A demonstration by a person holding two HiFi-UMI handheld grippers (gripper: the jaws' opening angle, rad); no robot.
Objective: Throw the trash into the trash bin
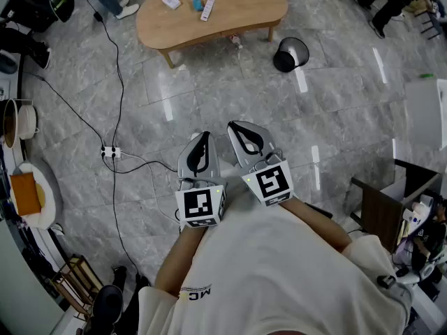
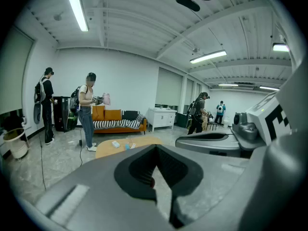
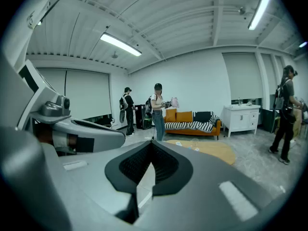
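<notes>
Far beyond the right tongs (image 1: 237, 127) sits the trash bin (image 1: 291, 53).

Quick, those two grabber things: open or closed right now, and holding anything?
Left gripper: closed, holding nothing.
Right gripper: closed, holding nothing.

I see an evenly bright room under white ceiling strip lights (image 2: 77, 8), their glare streaking the polished floor (image 1: 305, 82); shadows are faint. Both gripper views bulge fisheye-style into black corners, with the closest foreground soft.
</notes>
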